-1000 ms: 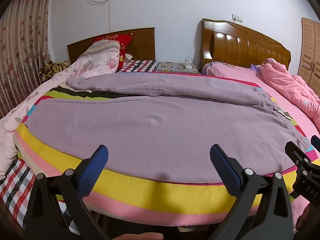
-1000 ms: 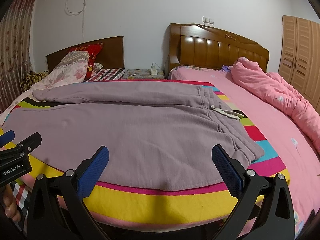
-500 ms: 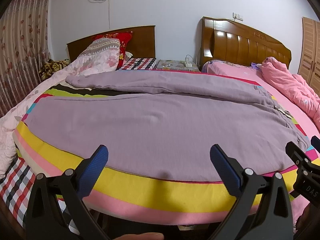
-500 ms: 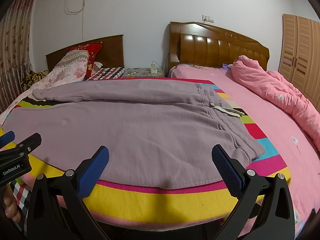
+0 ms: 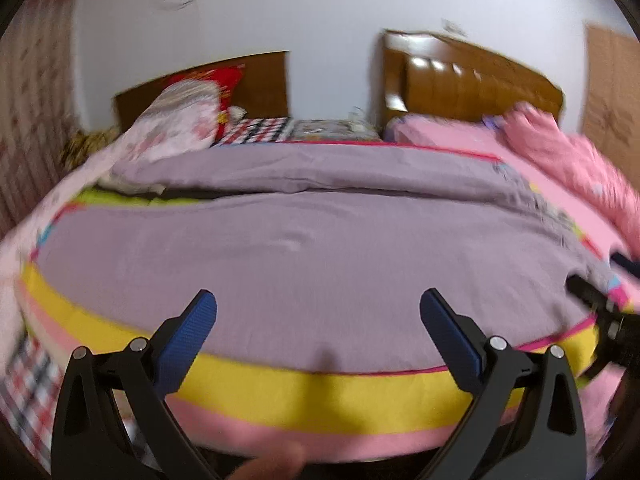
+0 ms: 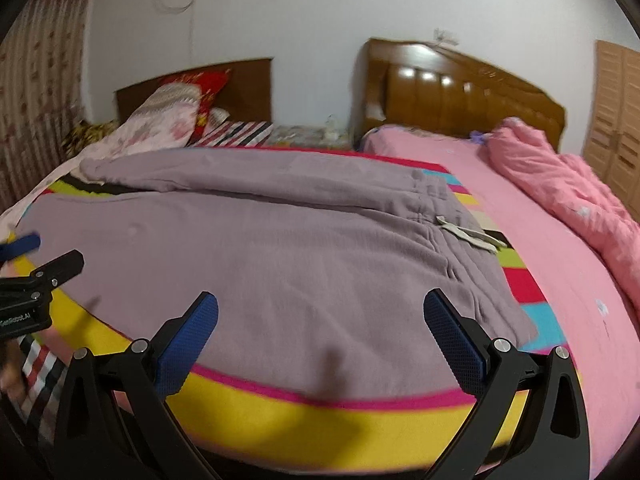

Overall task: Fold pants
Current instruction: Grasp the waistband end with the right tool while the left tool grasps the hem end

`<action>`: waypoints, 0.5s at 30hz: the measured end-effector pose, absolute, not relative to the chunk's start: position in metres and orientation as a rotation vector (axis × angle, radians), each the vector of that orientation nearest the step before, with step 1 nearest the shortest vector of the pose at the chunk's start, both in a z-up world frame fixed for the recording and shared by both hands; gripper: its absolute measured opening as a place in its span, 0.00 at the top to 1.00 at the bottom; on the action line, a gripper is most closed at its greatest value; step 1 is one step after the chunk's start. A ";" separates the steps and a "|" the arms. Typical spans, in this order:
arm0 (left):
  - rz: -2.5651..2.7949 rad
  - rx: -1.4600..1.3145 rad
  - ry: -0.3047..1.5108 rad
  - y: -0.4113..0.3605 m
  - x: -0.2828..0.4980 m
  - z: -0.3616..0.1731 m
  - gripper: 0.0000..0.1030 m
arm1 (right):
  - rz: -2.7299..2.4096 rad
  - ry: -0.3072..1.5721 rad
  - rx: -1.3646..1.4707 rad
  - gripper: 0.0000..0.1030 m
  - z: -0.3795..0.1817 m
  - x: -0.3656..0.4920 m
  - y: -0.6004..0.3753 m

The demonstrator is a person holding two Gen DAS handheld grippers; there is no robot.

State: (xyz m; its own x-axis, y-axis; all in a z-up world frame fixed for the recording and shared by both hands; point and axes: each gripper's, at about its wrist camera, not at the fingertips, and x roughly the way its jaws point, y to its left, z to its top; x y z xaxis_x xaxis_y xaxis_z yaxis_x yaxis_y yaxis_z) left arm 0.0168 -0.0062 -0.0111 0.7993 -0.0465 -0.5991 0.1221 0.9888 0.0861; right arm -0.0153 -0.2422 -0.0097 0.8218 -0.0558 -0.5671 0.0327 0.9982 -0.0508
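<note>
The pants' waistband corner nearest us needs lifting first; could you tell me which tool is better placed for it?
The right tool: it is open, and the pants show their waistband corner just beyond its right finger. The left tool faces mid-leg.

Pants (image 6: 280,248) seemingly flat on bed (image 6: 320,412)

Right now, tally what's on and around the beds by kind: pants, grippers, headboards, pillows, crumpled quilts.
Pants: 1, purple, spread flat
Grippers: 2, left gripper and right gripper, both open
Headboards: 2, dark headboard and lighter headboard
Pillows: 2, patterned pillow and red pillow
Quilts: 1, pink quilt
Total: 8
</note>
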 end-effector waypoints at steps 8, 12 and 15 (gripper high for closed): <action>-0.166 0.494 0.684 -0.023 0.120 0.010 0.01 | -0.018 0.674 0.021 0.04 0.032 0.096 -0.356; -0.405 0.411 0.831 -0.022 0.198 0.022 0.01 | 0.086 0.705 0.041 0.04 0.041 0.180 -0.406; -0.511 0.287 0.785 -0.010 0.255 0.027 0.01 | 0.133 0.753 0.077 0.04 0.024 0.251 -0.441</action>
State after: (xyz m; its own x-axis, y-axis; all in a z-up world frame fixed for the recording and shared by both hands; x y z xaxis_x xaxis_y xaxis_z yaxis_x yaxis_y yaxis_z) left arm 0.2550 -0.0105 0.0267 0.5955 -0.3288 -0.7330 0.5367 0.8418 0.0584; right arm 0.2510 -0.4405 0.0240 0.7218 0.1478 -0.6762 -0.0923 0.9888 0.1176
